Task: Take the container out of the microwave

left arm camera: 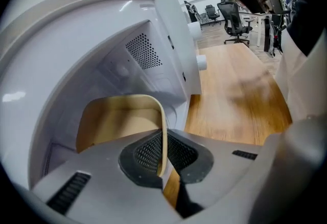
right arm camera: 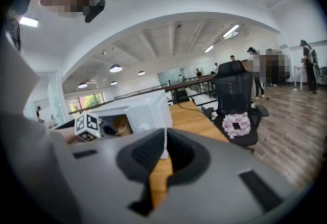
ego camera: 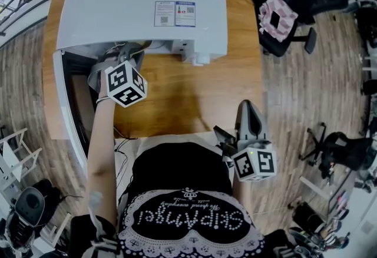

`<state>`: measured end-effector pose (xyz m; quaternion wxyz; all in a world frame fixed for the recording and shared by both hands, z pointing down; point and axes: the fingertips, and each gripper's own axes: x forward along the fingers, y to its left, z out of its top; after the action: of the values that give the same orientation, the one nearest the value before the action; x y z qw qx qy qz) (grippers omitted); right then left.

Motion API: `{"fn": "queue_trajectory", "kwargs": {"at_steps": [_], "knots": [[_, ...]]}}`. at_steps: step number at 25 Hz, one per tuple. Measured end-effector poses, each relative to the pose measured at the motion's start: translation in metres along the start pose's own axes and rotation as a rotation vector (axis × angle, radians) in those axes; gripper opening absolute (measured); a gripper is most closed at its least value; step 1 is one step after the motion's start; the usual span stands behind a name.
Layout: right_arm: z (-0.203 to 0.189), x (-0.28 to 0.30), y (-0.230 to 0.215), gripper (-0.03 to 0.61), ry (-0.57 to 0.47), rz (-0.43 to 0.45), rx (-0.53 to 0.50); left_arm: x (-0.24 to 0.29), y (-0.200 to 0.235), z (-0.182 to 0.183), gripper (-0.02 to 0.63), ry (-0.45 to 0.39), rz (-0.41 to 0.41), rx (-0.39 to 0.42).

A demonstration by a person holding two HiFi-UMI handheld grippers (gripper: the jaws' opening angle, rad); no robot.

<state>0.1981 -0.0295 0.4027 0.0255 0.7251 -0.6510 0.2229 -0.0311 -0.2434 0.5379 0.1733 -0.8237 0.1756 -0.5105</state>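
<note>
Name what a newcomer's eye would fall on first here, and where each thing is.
The big white microwave on the wooden table, its door open on the left. The left gripper reaches inside, fingers shut on the rim of a tan container. The right gripper hovers shut and empty at the table's near edge.

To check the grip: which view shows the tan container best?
Left gripper view: the tan curved container is close, rim pinched in the left claw. The right gripper view gives a distant glimpse; the head view barely shows it.
</note>
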Motion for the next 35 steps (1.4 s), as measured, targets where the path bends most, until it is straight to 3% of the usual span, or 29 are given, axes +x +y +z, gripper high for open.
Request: {"fn": "queue_trajectory", "kwargs": {"at_steps": [35], "knots": [[0.011,-0.015,0.013,0.035,-0.036,0.132,-0.014,-0.077,-0.047,0.027,0.026,-0.02,0.054,0.012]]}}
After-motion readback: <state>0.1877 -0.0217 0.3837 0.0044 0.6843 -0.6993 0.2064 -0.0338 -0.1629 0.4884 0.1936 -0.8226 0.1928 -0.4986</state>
